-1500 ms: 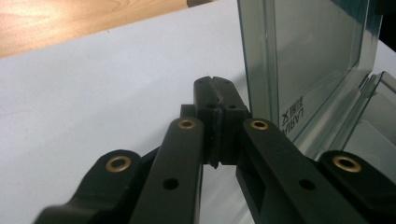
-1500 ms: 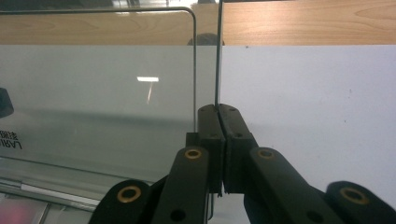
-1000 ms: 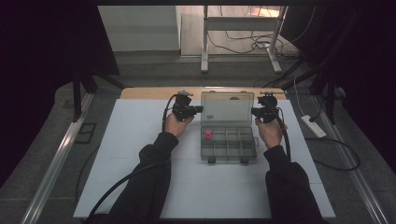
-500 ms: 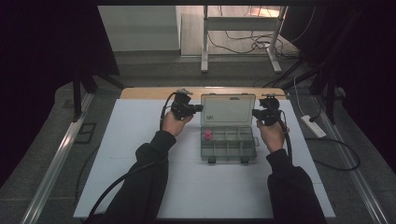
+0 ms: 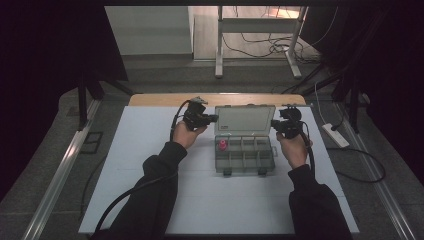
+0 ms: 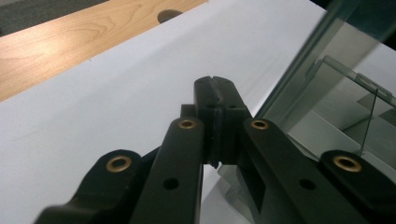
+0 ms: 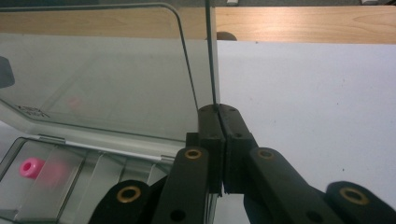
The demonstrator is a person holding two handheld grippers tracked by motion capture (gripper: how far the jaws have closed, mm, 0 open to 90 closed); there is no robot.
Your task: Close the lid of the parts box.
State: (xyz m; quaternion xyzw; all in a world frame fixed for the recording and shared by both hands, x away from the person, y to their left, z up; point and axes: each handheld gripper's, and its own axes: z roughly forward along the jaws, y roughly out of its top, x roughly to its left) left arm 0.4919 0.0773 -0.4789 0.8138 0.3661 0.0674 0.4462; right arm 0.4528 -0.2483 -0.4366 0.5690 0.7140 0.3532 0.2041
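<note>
While the lid (image 5: pixel 245 119) of the clear box (image 5: pixel 244 155) stands raised between the two hands, the right gripper (image 7: pixel 218 112) is closed with its jaws pinching the lid's side edge, and the left gripper (image 6: pixel 215 84) is closed on nothing, its tips just beside the lid's other edge. To lower the lid well, I think both hands should move together and slowly toward the person, so the thin lid does not twist on its hinge. Below and left of the right jaws, a pink bead (image 7: pixel 31 167) lies in one compartment and should stay undisturbed.
</note>
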